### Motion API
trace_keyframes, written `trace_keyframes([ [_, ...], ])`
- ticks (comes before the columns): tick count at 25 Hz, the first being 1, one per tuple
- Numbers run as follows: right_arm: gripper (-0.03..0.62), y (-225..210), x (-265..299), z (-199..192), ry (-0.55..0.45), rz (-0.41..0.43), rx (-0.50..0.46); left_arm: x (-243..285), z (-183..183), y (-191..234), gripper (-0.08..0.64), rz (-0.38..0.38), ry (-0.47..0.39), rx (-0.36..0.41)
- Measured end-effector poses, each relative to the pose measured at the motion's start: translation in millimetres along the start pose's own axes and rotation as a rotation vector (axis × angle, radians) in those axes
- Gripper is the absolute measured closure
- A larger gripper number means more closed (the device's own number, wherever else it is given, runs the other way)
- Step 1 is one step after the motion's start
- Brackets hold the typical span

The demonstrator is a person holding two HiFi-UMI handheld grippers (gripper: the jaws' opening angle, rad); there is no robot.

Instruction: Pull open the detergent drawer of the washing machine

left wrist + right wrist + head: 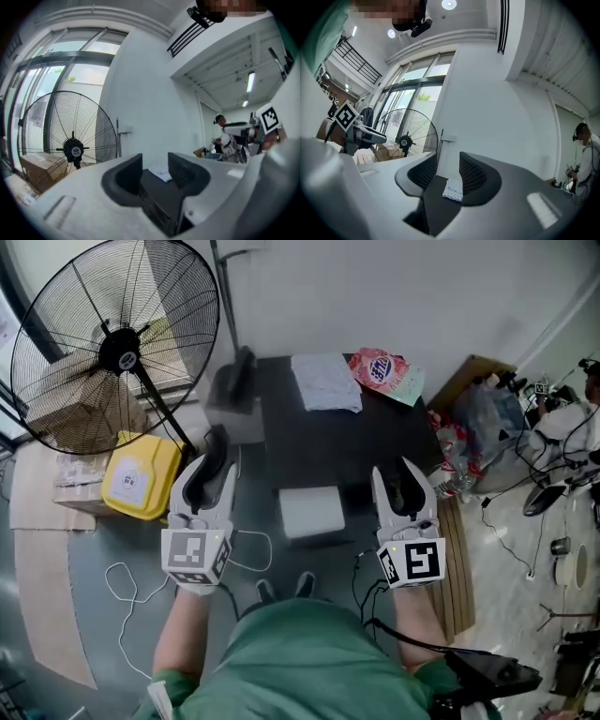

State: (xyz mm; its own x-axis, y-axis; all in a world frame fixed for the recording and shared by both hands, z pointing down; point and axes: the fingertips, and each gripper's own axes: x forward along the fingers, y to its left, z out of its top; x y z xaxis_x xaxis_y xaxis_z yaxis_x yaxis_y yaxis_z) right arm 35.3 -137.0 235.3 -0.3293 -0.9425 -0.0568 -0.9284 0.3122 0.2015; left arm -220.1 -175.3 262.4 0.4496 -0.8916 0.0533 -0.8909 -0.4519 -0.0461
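Note:
The washing machine (375, 442) shows its dark top from above. A white box-shaped part (311, 512), apparently the detergent drawer, juts from its front edge between my two grippers. My left gripper (210, 457) hangs level to the left of that part, jaws a little apart with nothing between them. My right gripper (405, 480) hangs to its right over the machine's front corner, also open and empty. In the left gripper view the left gripper (154, 171) frames the dark top. The right gripper (447, 171) looks along it toward a white cloth (453, 190).
A white cloth (325, 381) and a pink packet (384, 369) lie on the machine's top. A large standing fan (117, 343), a yellow container (141, 474) and cardboard boxes stand at the left. Cables trail on the floor; a wooden pallet (459, 563) and clutter lie to the right.

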Motion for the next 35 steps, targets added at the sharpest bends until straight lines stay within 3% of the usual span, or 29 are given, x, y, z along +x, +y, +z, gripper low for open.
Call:
trace_keyframes([
  [35, 0.456, 7, -9, -3, -0.010, 0.019, -0.001, -3, -10, -3, 0.391, 0.000, 0.024, 0.000],
])
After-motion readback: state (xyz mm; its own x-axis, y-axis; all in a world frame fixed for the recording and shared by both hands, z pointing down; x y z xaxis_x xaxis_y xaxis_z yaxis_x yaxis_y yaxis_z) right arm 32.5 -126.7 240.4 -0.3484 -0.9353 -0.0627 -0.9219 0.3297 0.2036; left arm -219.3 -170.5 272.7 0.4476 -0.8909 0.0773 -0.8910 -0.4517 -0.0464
